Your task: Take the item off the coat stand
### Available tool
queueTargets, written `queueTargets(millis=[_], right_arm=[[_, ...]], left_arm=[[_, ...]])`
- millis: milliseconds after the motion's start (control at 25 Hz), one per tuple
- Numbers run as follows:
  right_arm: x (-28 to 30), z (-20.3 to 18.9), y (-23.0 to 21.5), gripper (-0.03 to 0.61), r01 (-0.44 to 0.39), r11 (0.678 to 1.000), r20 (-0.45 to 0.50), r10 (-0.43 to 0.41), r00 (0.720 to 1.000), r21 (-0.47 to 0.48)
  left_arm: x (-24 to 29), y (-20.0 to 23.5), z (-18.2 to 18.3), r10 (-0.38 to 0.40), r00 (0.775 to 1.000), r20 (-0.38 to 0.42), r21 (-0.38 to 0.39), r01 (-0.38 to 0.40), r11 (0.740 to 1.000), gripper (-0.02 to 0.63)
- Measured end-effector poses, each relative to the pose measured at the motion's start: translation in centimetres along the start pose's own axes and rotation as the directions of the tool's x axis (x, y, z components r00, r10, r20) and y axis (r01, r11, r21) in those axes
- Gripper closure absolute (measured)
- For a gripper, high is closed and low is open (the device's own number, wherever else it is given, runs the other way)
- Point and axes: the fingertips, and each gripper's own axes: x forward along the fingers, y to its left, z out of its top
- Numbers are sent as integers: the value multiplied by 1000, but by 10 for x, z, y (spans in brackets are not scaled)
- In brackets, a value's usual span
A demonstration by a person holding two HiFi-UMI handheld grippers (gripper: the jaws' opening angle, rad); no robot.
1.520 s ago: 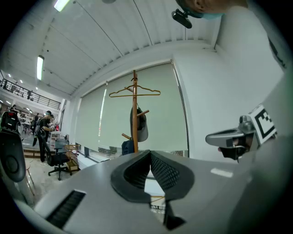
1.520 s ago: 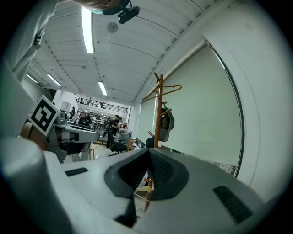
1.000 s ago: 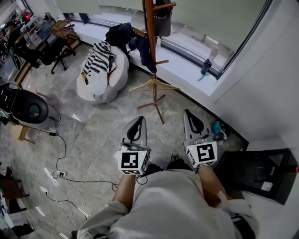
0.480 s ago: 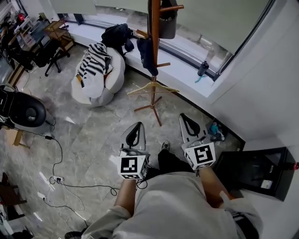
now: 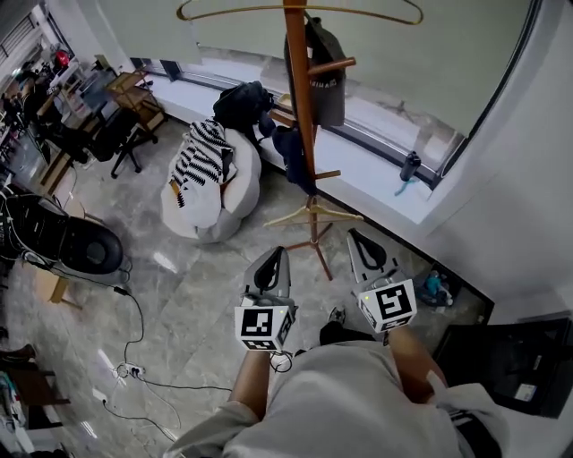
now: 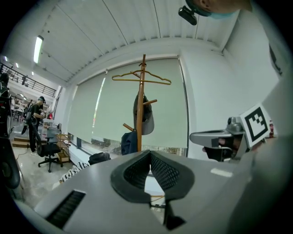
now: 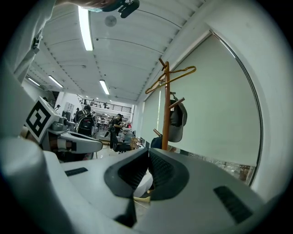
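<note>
A wooden coat stand (image 5: pixel 302 98) rises in front of the window. A wooden hanger (image 5: pixel 295 11) lies across its top, a grey cap (image 5: pixel 328 73) hangs from an upper peg, a dark blue garment (image 5: pixel 291 150) hangs lower, and a second hanger (image 5: pixel 313 215) sits near the base. My left gripper (image 5: pixel 272 258) and right gripper (image 5: pixel 357 238) point level at the stand, short of it, both shut and empty. In the left gripper view the stand (image 6: pixel 142 105) and cap (image 6: pixel 144 119) stand beyond the closed left gripper (image 6: pixel 149 153). In the right gripper view the stand (image 7: pixel 165 105) rises past the closed right gripper (image 7: pixel 148 157).
A white beanbag (image 5: pixel 215 183) with a striped cloth sits left of the stand, with a black bag (image 5: pixel 240 103) on the window ledge behind. A dark bottle (image 5: pixel 409 166) stands on the ledge. Cables (image 5: pixel 134 358) trail on the floor; a black box (image 5: pixel 515 358) is at right.
Both grippers have moved forward toward the coat stand. The stand now looks closer, and its top hanger has come into the head view.
</note>
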Motion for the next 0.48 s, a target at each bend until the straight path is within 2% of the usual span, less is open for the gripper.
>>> queueTargets(millis=[240, 480], right_arm=[[24, -13, -45, 574, -20, 999, 1, 20, 1000, 44], [44, -34, -75, 574, -53, 995, -28, 56, 998, 87]], left_arm=[[62, -15, 0, -31, 999, -32, 28, 32, 999, 604], [104, -18, -5, -21, 996, -83, 32, 24, 999, 604]])
